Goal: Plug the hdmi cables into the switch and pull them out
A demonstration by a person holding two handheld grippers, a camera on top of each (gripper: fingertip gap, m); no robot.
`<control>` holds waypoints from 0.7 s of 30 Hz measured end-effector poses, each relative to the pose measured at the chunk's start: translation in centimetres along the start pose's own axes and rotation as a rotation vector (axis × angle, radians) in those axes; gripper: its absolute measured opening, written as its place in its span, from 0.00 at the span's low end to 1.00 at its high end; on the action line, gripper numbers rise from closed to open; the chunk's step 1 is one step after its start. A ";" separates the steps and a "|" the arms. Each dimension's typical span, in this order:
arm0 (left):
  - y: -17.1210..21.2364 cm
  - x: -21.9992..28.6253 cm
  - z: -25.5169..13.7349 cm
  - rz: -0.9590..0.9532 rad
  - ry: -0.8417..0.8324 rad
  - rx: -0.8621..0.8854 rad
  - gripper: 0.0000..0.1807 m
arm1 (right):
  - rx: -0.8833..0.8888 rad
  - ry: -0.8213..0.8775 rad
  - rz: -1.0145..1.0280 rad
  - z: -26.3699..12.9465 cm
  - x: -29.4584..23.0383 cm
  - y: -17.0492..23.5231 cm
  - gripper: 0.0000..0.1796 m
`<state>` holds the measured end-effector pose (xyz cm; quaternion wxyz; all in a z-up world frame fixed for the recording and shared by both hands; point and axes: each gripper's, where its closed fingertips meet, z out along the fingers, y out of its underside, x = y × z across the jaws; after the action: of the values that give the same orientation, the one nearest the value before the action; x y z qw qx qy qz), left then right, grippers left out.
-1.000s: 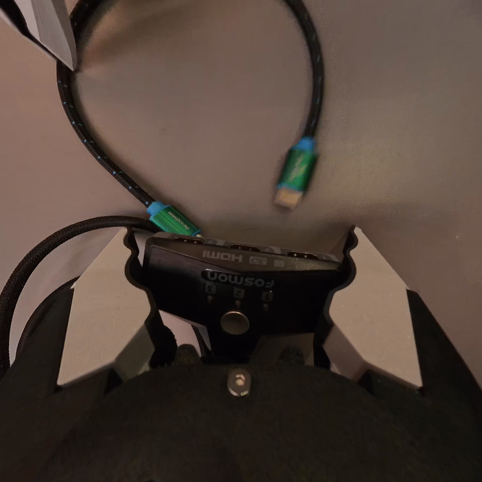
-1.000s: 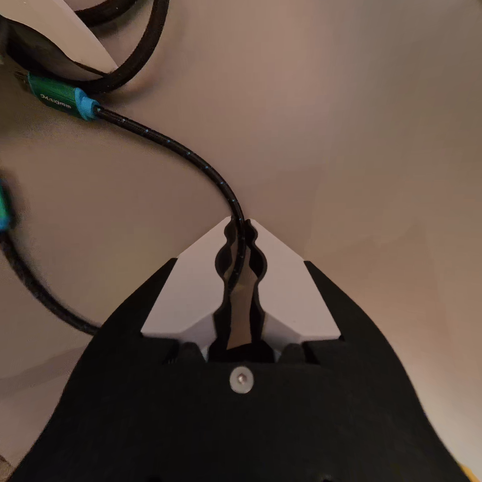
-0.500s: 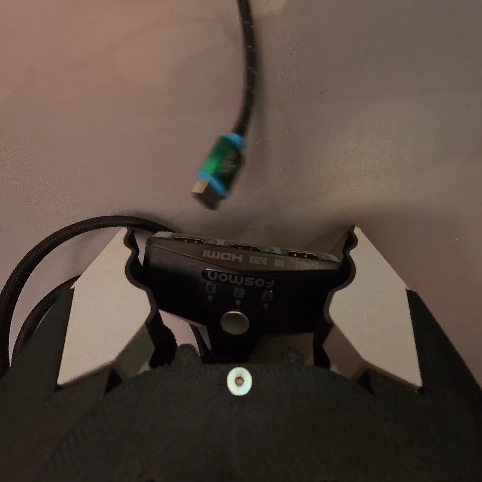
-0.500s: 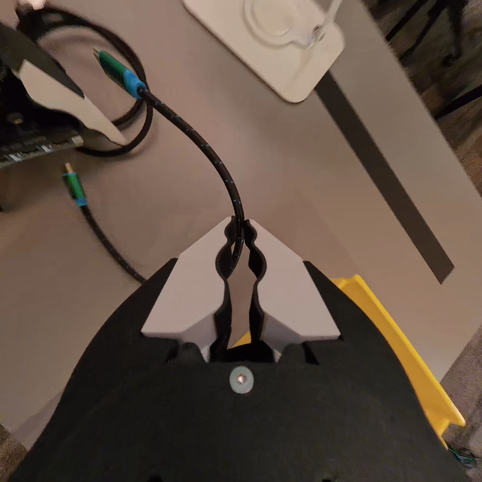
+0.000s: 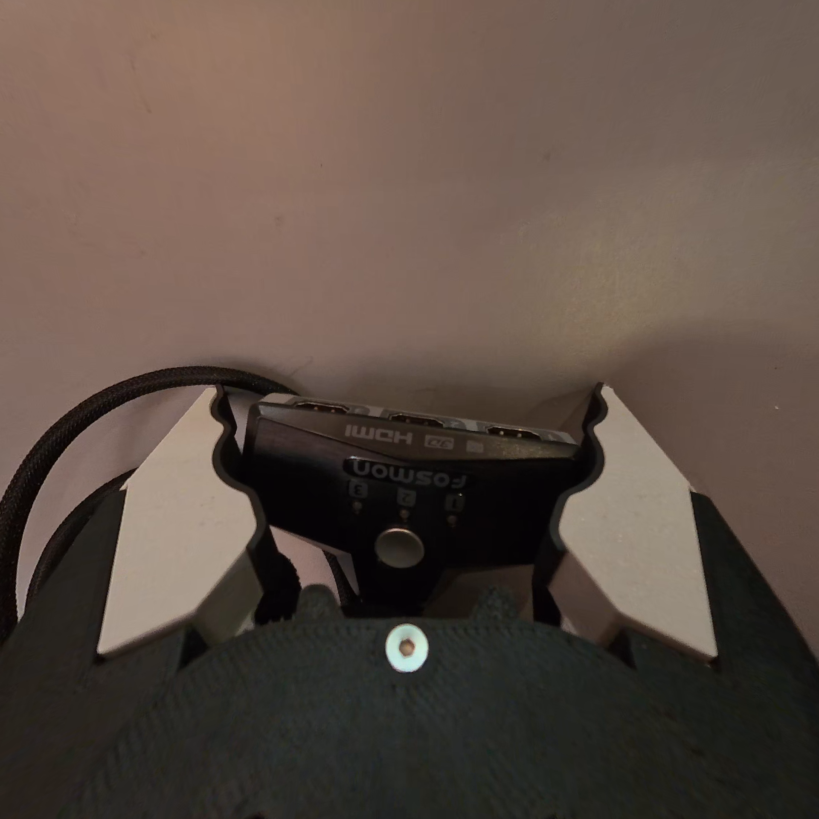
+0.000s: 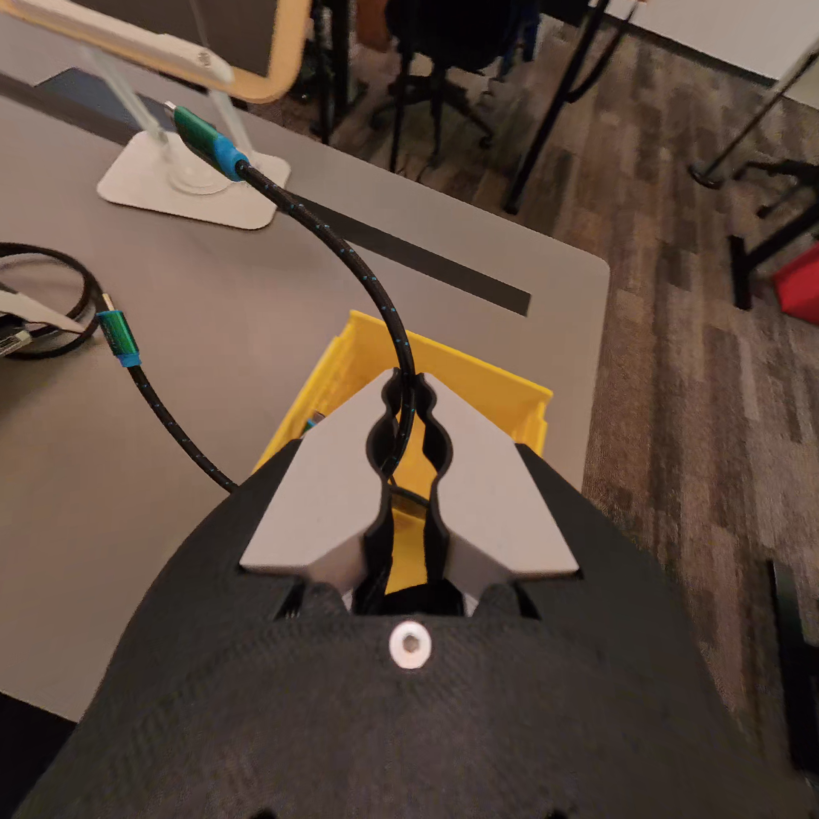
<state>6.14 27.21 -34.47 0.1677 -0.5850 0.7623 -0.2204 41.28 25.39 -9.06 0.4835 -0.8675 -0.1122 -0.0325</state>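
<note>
My left gripper (image 5: 410,396) is shut on the black hdmi switch (image 5: 399,469), a finger on each side of it. Its three ports face away and are empty. The switch's own black braided lead (image 5: 66,434) loops off to the left. My right gripper (image 6: 407,376) is shut on a black, blue-flecked hdmi cable (image 6: 354,261) and holds it in the air. That cable's green plug with a blue collar (image 6: 199,135) sticks up and to the left. A second green plug (image 6: 117,332) lies on the table near my left gripper (image 6: 31,310).
A yellow bin (image 6: 487,368) stands on the table right under my right gripper. A white stand base (image 6: 190,195) with a framed screen (image 6: 266,66) is at the back. A dark strip (image 6: 412,257) crosses the grey table (image 6: 221,399). The table's right edge drops to the floor. The tips of one gripper are about 45 centimeters away from the tips of the other.
The green plug has come away from the switch's left port. My right gripper has lifted and pulled back over the yellow bin with the cable. Both plugs have left the left wrist view.
</note>
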 end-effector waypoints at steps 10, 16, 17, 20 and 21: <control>0.0 0.0 0.0 -0.004 -0.002 -0.014 0.82 | -0.058 0.149 0.162 -1.8 4.5 10.8 0.01; 0.0 0.0 0.1 -0.009 -0.005 -0.024 0.82 | -0.160 0.184 0.083 -0.3 3.2 15.5 0.01; 0.0 0.0 0.1 -0.010 -0.005 -0.026 0.82 | -0.184 0.193 0.065 -0.2 3.1 16.2 0.01; 0.0 0.0 0.1 -0.012 -0.007 -0.029 0.82 | -0.270 0.222 -0.005 0.4 2.9 18.2 0.01; 0.0 -0.1 0.1 -0.013 -0.007 -0.030 0.82 | -0.302 0.236 -0.040 0.6 2.8 18.8 0.01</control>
<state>6.24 27.24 -34.54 0.1603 -0.5932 0.7610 -0.2079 48.25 16.78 -24.55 0.3571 -0.9179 -0.0656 -0.1601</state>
